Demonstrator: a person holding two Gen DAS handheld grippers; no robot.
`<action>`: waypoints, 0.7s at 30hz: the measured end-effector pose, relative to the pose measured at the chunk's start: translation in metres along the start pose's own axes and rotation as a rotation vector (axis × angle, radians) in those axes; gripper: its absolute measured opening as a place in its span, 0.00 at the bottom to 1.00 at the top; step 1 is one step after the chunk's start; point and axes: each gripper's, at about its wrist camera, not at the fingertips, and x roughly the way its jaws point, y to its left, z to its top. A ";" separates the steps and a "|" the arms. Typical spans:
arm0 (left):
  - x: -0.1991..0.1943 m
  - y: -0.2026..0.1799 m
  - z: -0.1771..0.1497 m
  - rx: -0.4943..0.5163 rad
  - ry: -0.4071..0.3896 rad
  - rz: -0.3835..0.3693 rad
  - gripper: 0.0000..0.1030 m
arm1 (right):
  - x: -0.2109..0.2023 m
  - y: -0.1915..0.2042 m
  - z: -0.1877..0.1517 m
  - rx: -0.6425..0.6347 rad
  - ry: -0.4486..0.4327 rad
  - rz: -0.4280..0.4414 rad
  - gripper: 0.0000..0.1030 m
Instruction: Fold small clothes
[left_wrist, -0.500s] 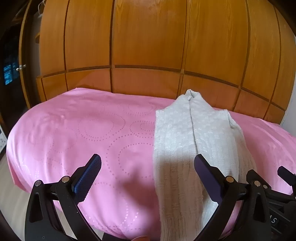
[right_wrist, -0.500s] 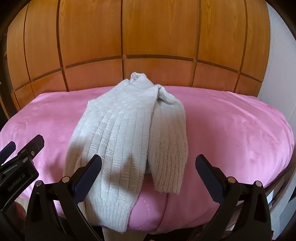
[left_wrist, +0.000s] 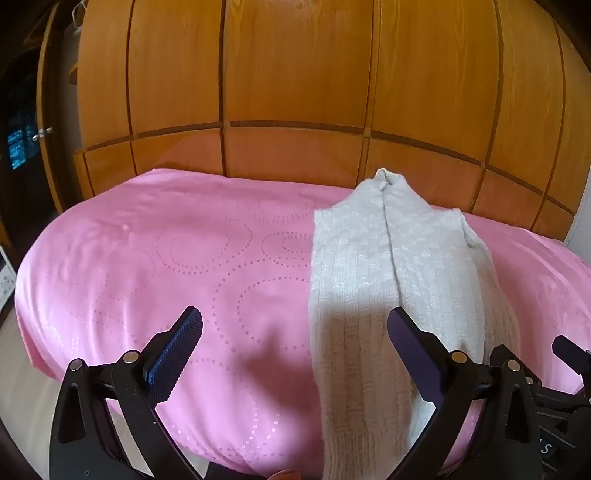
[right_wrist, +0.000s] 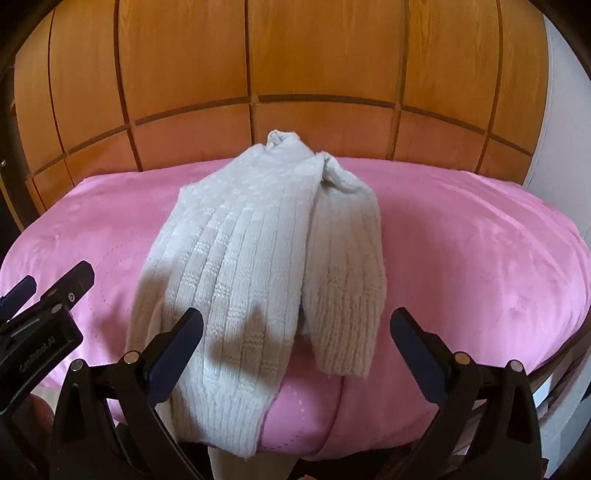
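White knit sweater (right_wrist: 255, 266) lies lengthwise on pink bed (right_wrist: 461, 251), hem hanging over near edge. Left claw (left_wrist: 295, 354) and right claw (right_wrist: 295, 354) both spread wide, empty, above that edge.

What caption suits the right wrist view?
Open right gripper hovers over a white knit garment on a pink bed.

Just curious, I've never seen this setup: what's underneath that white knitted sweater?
The white knitted sweater lies on a pink cover with dotted circles, its near end hanging over the front edge. What is beneath the cover is hidden. Wooden panels stand behind.
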 end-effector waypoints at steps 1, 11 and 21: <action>0.000 0.000 0.000 0.001 0.001 0.002 0.97 | 0.007 0.005 0.000 0.001 0.001 -0.008 0.98; 0.005 0.000 -0.003 0.011 0.013 0.013 0.97 | -0.007 -0.011 -0.009 0.065 -0.040 0.070 0.98; 0.007 0.001 0.000 0.014 0.016 0.017 0.97 | -0.014 -0.010 -0.011 0.041 -0.047 0.165 0.98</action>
